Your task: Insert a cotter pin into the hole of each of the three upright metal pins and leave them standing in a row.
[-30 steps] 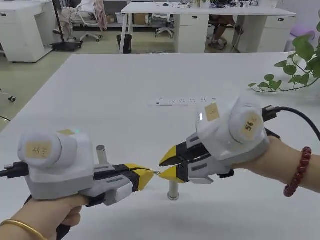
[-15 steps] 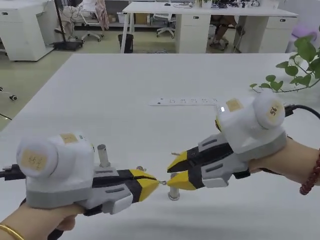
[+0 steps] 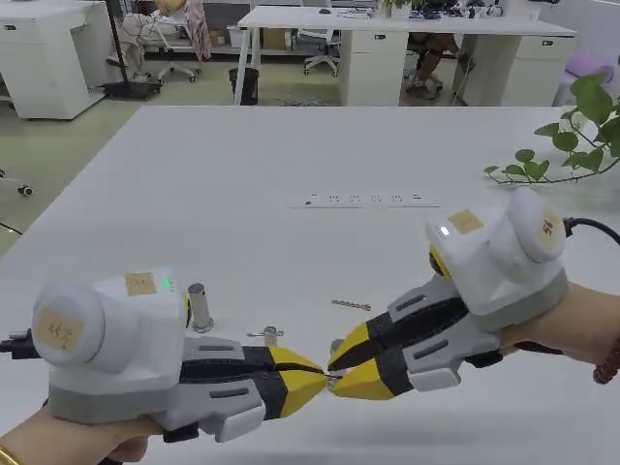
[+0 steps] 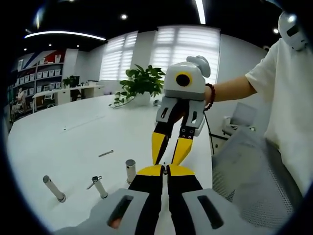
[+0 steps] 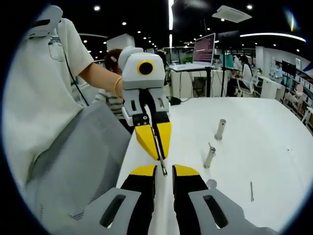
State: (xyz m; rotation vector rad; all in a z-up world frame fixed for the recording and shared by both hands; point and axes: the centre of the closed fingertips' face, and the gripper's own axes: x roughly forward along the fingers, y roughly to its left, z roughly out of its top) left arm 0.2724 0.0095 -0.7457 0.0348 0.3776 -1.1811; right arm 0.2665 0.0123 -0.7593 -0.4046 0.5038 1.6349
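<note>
Both grippers are low over the near part of the desk (image 3: pixel 242 194), tips nose to nose.

Left gripper (image 4: pixel 166 169): fingers clenched on a cotter pin (image 5: pixel 159 147), a thin wire sliver lying along the yellow tips. Its free end pokes toward the right gripper (image 5: pixel 165 172).

Right gripper: fingers parted a little, one on each side of that free end. They do not look to be gripping it.

Upright in a row on the desk, just beside the tips:
- end pin (image 3: pixel 200 306), bare
- middle pin (image 3: pixel 270 336), with a fitted cotter pin (image 4: pixel 92 183) through its top
- third pin (image 4: pixel 130 170), closest to the tips, no wire showing on it

A spare cotter pin (image 3: pixel 351 305) lies flat, apart from the row.

Handling, my read:
- **Held cotter pin:** light, smooth, springy wire. Pinched near the tip it would likely swivel or flick away. Better held close to the looped head, leaving the legs free and in line with the hole. The legs would probably bend under a hard squeeze or a crooked push.
- **Upright pins:** stiff and heavier, but narrow-footed, so a sideways shove should topple one. Steady the shaft low down while the wire goes in.
</note>
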